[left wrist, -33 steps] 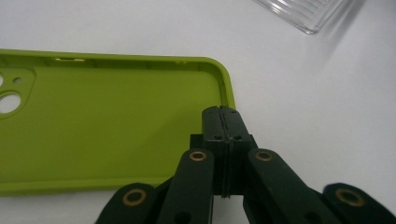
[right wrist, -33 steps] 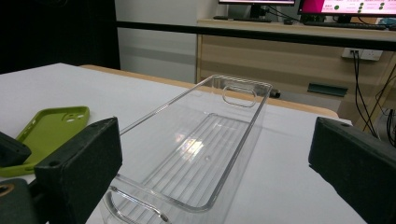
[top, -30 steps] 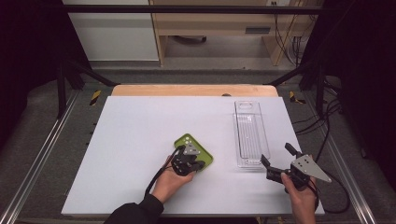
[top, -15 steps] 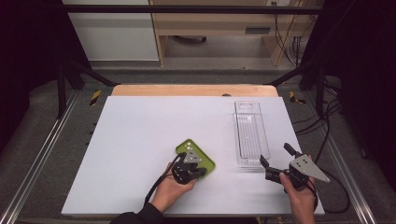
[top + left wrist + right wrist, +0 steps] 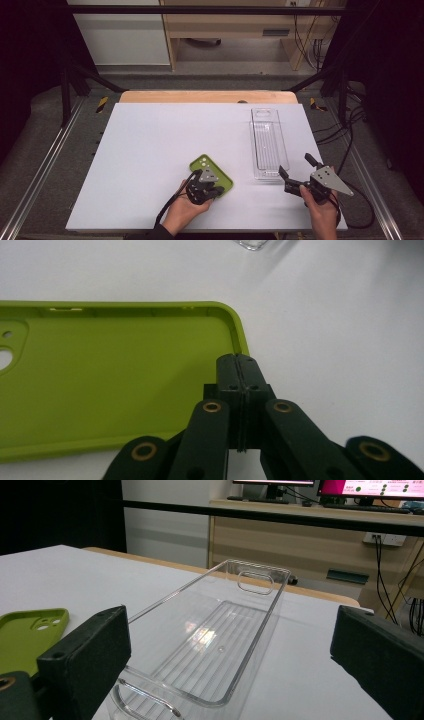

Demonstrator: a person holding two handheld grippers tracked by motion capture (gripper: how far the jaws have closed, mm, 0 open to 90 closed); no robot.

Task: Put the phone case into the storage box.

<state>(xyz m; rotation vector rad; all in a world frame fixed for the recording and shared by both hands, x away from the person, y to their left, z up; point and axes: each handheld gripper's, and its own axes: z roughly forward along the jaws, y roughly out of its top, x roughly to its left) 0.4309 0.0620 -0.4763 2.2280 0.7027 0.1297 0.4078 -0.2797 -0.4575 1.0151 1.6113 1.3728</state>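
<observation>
A lime-green phone case (image 5: 206,165) (image 5: 115,385) lies hollow side up on the white table, its camera cutout at the far-left end. My left gripper (image 5: 218,190) (image 5: 238,360) is shut, and its joined jaw tips rest on the case's inner face just inside the rim at a corner. Nothing shows between the jaws. To the right lies a long clear plastic tray (image 5: 253,145) (image 5: 274,611), empty. My right gripper (image 5: 296,166) (image 5: 230,630) hovers open just off the tray's near end, jaws wide apart and pointing along it.
The white tabletop (image 5: 150,145) ends close to both hands at the front edge. Metal rails and black frame posts (image 5: 65,85) flank it. A wooden bench and cables (image 5: 300,45) lie beyond the far edge.
The green case and my left gripper have slid together toward the near edge and slightly right. The right gripper and the clear tray have kept still.
</observation>
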